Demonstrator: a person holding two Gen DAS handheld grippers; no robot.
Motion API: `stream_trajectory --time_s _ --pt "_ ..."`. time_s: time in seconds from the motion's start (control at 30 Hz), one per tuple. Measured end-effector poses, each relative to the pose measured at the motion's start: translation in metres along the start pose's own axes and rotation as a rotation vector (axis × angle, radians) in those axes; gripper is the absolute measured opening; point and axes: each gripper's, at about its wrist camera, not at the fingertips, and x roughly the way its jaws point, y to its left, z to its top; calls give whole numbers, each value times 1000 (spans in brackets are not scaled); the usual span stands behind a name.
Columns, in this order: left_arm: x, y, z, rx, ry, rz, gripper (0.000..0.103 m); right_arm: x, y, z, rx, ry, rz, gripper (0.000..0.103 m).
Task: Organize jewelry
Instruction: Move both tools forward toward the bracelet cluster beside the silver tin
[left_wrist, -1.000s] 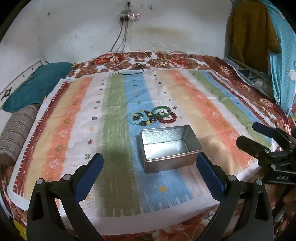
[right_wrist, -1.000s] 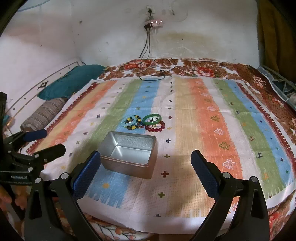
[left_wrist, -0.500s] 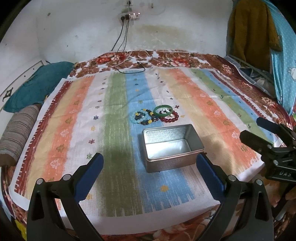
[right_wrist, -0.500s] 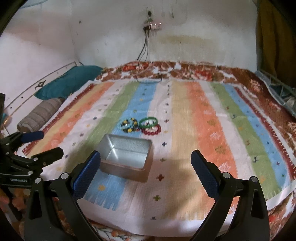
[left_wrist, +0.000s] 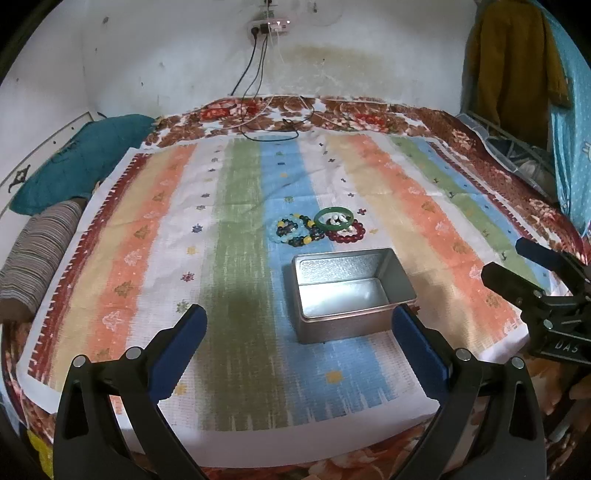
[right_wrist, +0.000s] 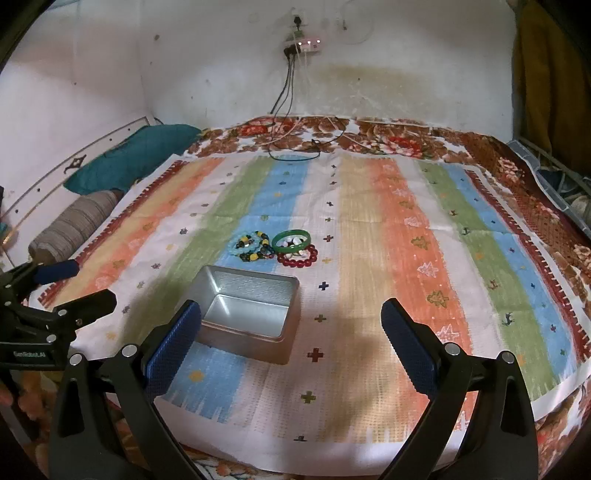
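An open, empty silver tin box (left_wrist: 351, 291) sits on the striped cloth, also in the right wrist view (right_wrist: 247, 317). Just behind it lies a cluster of bracelets: a green bangle (left_wrist: 334, 218) (right_wrist: 291, 240), a dark red beaded bracelet (left_wrist: 349, 233) (right_wrist: 300, 257), and blue and multicoloured beaded bracelets (left_wrist: 291, 230) (right_wrist: 253, 246). My left gripper (left_wrist: 299, 339) is open and empty, near the tin's front. My right gripper (right_wrist: 291, 332) is open and empty, to the tin's right; it also shows in the left wrist view (left_wrist: 532, 269).
A striped mat (left_wrist: 147, 258) covers a floral bedspread (right_wrist: 517, 173). A teal pillow (left_wrist: 81, 162) and a striped bolster (left_wrist: 33, 258) lie at the left. Cables (right_wrist: 295, 147) hang from a wall socket onto the bed's far side. Clothes (left_wrist: 517, 66) hang at the right.
Both grippers have moved slightly forward toward the tin and bracelets. Both stay open and empty. The tin and bracelets have not moved.
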Motion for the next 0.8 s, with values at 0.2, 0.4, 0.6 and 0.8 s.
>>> stream_trajectory --time_s 0.2,0.4,0.6,0.8 --pt "3 0 5 5 5 21 97 3 -3 3 0 6 -1 99" --pt "10 2 12 4 15 37 97 6 -3 6 -8 11 -5 99" --pt "16 5 20 -12 19 39 97 14 -4 19 -6 15 -5 99" --pt "26 10 29 -12 39 55 97 26 -6 31 10 22 -7 99"
